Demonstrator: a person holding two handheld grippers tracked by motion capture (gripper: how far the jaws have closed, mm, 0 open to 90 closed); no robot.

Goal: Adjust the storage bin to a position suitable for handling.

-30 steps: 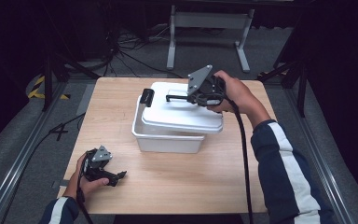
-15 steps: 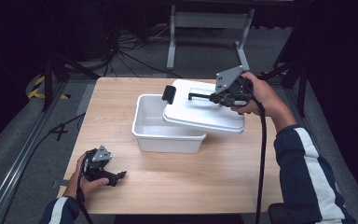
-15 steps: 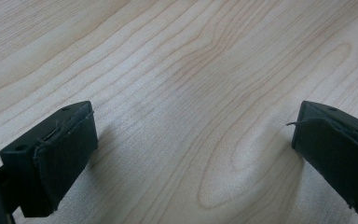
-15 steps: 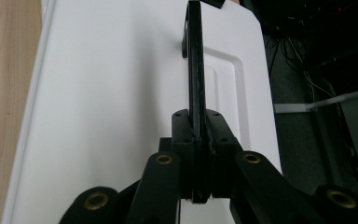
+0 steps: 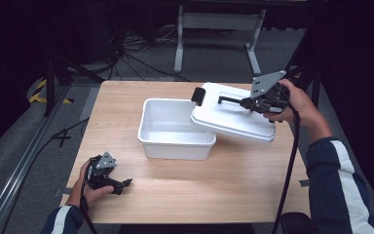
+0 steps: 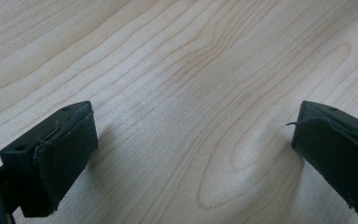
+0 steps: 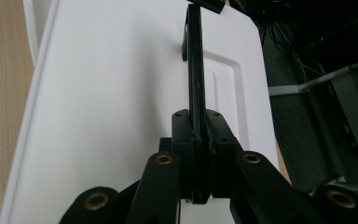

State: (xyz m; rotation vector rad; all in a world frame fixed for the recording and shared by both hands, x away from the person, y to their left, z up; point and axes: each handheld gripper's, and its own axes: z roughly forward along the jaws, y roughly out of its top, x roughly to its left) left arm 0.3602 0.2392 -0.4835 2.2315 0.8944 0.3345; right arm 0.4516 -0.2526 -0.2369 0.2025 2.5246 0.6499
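Note:
A white bin [image 5: 175, 129] stands open at the middle of the wooden table [image 5: 233, 190]. Its white lid [image 5: 229, 117] hangs tilted over the bin's right rim, lifted by its thin black handle [image 7: 195, 70]. My right gripper [image 5: 247, 103] is shut on that handle; in the right gripper view the jaws pinch the black bar with the lid [image 7: 112, 93] beneath them. My left gripper [image 5: 124, 184] rests near the table's front left corner in a hand. It is open, its two black pads [image 6: 65, 149] wide apart above bare wood.
Beyond the table's far edge stand a grey metal frame [image 5: 216, 22] and loose cables [image 5: 126, 53] on the dark floor. A metal rail [image 5: 24, 161] runs along the table's left side. Bare wood lies in front of the bin.
The right gripper has lifted the lid off the bin and carried it to the right, uncovering the bin's inside. The left gripper has stayed put.

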